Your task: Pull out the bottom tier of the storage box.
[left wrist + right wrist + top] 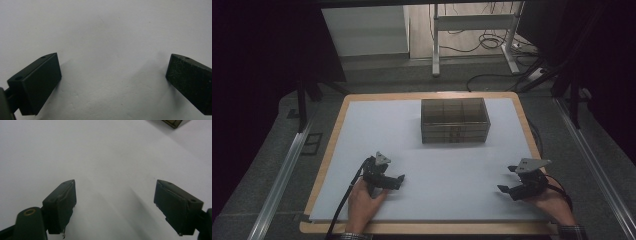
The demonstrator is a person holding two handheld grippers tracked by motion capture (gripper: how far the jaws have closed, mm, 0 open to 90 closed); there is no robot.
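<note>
I hold both grippers low on the desk [422, 150], left gripper [398, 179] and right gripper [503, 189] with fingers wide, empty. The compartment box [454, 120] stands far ahead; I should approach it slowly, level.

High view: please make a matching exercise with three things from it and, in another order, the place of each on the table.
Things:
1. left gripper
2. right gripper
3. clear compartment box

Places:
a. far part of the white table, near the middle
b. near edge, on the person's left
c. near edge, on the person's right

Pairs: 1-b, 2-c, 3-a
</note>
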